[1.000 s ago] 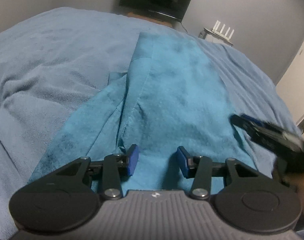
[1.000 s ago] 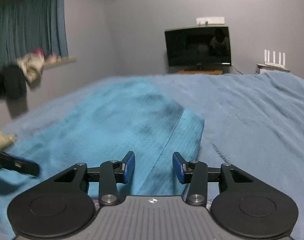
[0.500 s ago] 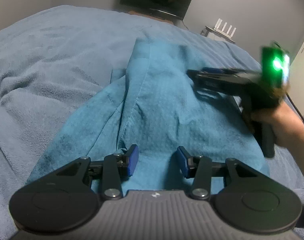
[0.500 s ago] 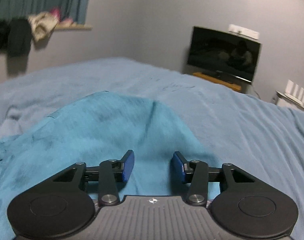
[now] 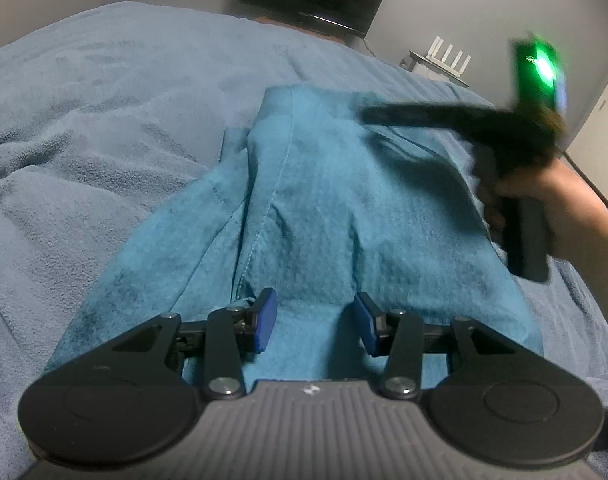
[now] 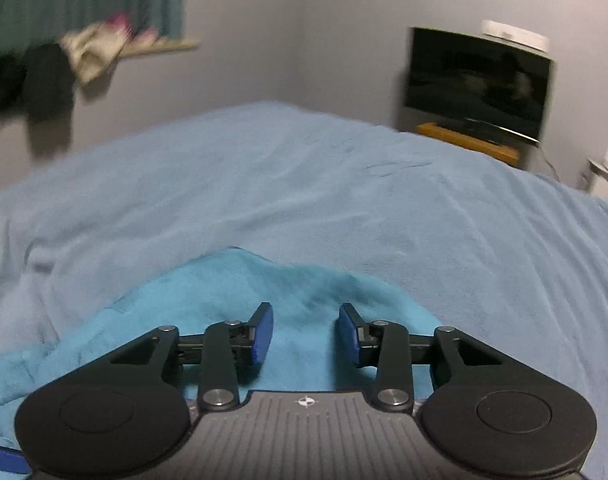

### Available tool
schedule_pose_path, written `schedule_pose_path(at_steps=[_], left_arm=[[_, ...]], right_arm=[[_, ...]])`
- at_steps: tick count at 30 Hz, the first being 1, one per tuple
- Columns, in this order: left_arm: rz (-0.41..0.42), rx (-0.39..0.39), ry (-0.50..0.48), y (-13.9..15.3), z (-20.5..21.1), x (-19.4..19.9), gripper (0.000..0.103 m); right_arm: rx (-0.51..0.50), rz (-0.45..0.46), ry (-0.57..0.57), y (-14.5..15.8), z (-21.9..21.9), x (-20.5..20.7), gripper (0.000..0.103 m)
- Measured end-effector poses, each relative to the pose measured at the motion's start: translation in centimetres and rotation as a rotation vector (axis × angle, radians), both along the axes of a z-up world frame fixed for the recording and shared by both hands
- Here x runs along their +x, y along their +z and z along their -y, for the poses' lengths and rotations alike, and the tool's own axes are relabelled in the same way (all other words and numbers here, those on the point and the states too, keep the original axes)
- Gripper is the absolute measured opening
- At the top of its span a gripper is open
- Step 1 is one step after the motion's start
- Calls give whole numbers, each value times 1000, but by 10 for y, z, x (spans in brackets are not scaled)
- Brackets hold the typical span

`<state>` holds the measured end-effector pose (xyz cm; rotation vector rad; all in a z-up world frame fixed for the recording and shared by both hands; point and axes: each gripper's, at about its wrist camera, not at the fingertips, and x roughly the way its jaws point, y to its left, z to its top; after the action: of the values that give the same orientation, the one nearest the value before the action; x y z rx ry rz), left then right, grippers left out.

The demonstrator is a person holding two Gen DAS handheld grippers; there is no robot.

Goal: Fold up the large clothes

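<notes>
The left gripper [image 5: 315, 322] is spread apart, its blue pads [image 5: 264, 320] holding nothing. It hovers just above the near edge of a teal garment [image 5: 324, 208], which lies directly ahead of it and stretches away along a bed covered by a pale blue blanket [image 5: 104, 120]. A stitched seam runs lengthwise down the garment, with a looser flap to its left. The right gripper [image 6: 306, 334] is also spread apart and empty, low over the far end of the same teal garment [image 6: 224, 292]. In the left wrist view the right gripper [image 5: 444, 114] appears blurred, with a green light, above the garment's right side. Beyond the bed stand a dark television [image 6: 478, 80] and a white router [image 5: 448, 56].
</notes>
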<state>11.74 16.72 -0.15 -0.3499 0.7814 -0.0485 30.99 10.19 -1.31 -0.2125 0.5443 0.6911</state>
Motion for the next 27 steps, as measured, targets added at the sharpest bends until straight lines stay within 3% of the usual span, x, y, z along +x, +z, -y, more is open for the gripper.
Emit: schedule_pose_path(at_steps=[4,6,9,12,13,15,17,22,27], left_arm=[[1,-3,2,-2,-2,-3,44],[0,0,0,-2,-2,-4,44],[-9,-15,15,-1,-6,-6,44],[-9,-41,46,2,-13,-11,39],[-4,-50,55,2,-16,-13,39],[2,-56,67,5,-19,-18,39],[1,-46,72,7,-18,-21,39],[-13,-21,70,8,-11,-20,39],[-28,-37,65,4,-14,-16,39]], right_arm=[[-104,124,-80,-14,46,-18,40],[-115,131,-153,-22,71,-20,42],[-30,10,-337,-20,116,-13,43],[38,-94,-385,-19,146,-19,44],[75,-111,-385,-18,155,-24,47],[186,-166,-375,-18,172,-40,68],[320,-242,-349,-24,189,-50,76],[577,-525,-309,-57,199,-41,87],[651,-720,-228,-89,176,-16,91]])
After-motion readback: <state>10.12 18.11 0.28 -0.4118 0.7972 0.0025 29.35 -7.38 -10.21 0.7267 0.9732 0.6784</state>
